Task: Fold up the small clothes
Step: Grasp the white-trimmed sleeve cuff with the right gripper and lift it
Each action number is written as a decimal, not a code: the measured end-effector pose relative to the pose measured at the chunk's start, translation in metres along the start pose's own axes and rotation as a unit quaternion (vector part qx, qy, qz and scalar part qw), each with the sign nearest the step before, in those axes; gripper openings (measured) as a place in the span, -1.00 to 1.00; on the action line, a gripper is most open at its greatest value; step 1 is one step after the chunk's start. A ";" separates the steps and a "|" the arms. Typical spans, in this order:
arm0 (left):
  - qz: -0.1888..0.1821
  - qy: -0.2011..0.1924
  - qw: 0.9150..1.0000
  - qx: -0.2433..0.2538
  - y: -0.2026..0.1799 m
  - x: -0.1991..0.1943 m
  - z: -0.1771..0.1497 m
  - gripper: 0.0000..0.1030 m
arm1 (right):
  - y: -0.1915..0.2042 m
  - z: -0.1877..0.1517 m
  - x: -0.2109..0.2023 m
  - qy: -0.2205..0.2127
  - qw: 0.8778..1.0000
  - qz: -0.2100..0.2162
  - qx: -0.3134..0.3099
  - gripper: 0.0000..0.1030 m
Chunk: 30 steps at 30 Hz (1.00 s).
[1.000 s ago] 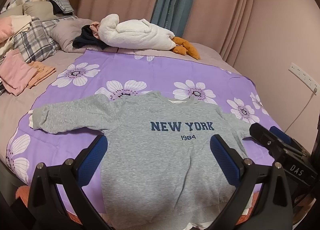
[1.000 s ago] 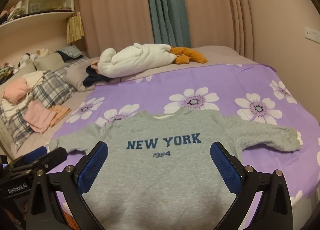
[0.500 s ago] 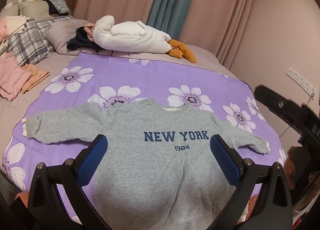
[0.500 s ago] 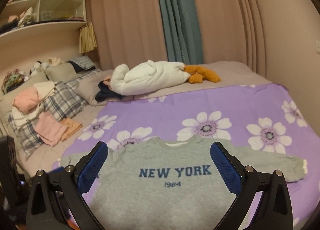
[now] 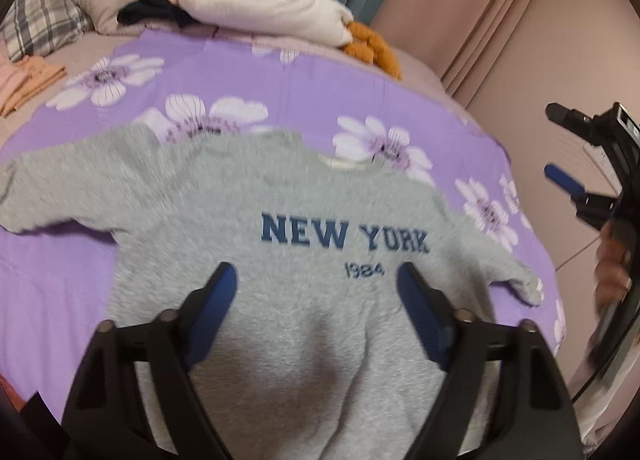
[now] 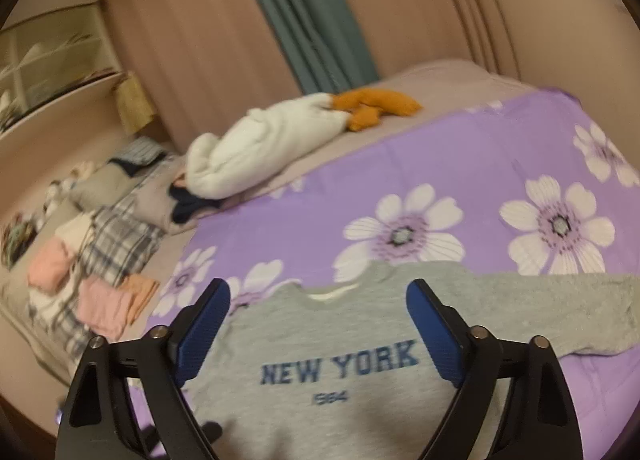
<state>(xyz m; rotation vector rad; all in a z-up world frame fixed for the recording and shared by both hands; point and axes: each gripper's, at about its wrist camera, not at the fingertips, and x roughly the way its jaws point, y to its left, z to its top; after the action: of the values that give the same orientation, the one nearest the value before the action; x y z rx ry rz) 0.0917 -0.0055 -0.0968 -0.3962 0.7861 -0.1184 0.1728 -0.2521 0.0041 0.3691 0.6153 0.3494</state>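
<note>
Sweatshirt (image 5: 280, 300) flat on purple bedspread (image 5: 320, 99)

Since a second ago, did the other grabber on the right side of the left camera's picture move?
Yes. The right gripper has gone up and toward the wall; it sat low beside the grey sweatshirt's sleeve before.

Both grippers (image 5: 316, 284) (image 6: 318, 300) closing — nothing pinched

Grey sweatshirt (image 5: 280, 320): near hem hidden behind the left tongs (image 5: 316, 300); 1 cuff cut off at left edge. Shelf (image 6: 52, 59) contents blurred, unidentifiable.
</note>
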 end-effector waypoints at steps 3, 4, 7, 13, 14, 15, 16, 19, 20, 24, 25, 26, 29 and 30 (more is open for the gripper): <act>0.007 0.025 1.000 0.008 0.000 0.018 -0.010 0.19 | -0.050 0.009 0.006 0.008 0.999 -0.014 0.052 0.42; 0.010 0.033 0.999 0.010 0.001 0.023 -0.012 0.11 | -0.065 0.009 0.005 0.004 0.997 -0.021 0.069 0.42; 0.020 0.056 0.998 0.020 0.004 0.038 -0.020 -0.11 | -0.122 0.004 -0.002 -0.008 0.989 -0.071 0.126 0.38; 0.025 0.088 0.996 0.000 0.018 0.058 -0.034 -0.17 | -0.226 -0.018 -0.030 -0.014 0.951 -0.182 0.250 0.23; 0.024 0.088 0.996 0.000 0.018 0.058 -0.034 -0.18 | -0.240 -0.022 -0.033 -0.013 0.943 -0.191 0.273 0.23; 0.023 0.088 0.996 0.001 0.019 0.057 -0.034 -0.19 | -0.253 -0.029 -0.038 -0.012 0.934 -0.200 0.296 0.23; 0.025 0.091 0.996 0.001 0.020 0.056 -0.035 -0.19 | -0.268 -0.036 -0.043 -0.012 0.924 -0.210 0.321 0.23; 0.020 0.103 0.994 -0.013 0.025 0.052 -0.036 -0.20 | -0.298 -0.056 -0.059 -0.014 0.892 -0.263 0.367 0.23; 0.019 0.105 0.994 -0.017 0.027 0.051 -0.037 -0.20 | -0.306 -0.059 -0.060 -0.013 0.886 -0.272 0.374 0.23; 0.013 0.111 0.993 -0.026 0.031 0.044 -0.041 -0.20 | -0.312 -0.069 -0.066 -0.015 0.884 -0.263 0.387 0.18; 0.014 0.111 0.993 -0.027 0.029 0.045 -0.041 -0.20 | -0.307 -0.067 -0.066 -0.009 0.886 -0.270 0.376 0.17; 0.015 0.112 0.993 -0.028 0.029 0.045 -0.041 -0.20 | -0.302 -0.066 -0.069 -0.004 0.887 -0.277 0.369 0.16; 0.018 0.117 0.992 -0.034 0.029 0.042 -0.042 -0.20 | -0.303 -0.068 -0.078 -0.017 0.883 -0.304 0.358 0.17; 0.019 0.119 0.992 -0.034 0.029 0.042 -0.042 -0.20 | -0.303 -0.069 -0.082 -0.019 0.879 -0.316 0.356 0.16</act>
<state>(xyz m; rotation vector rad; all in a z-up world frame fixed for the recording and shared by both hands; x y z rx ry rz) 0.0906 -0.0018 -0.1627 -0.4373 1.0344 -0.1044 0.1304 -0.5367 -0.1396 0.8442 0.7778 -0.5392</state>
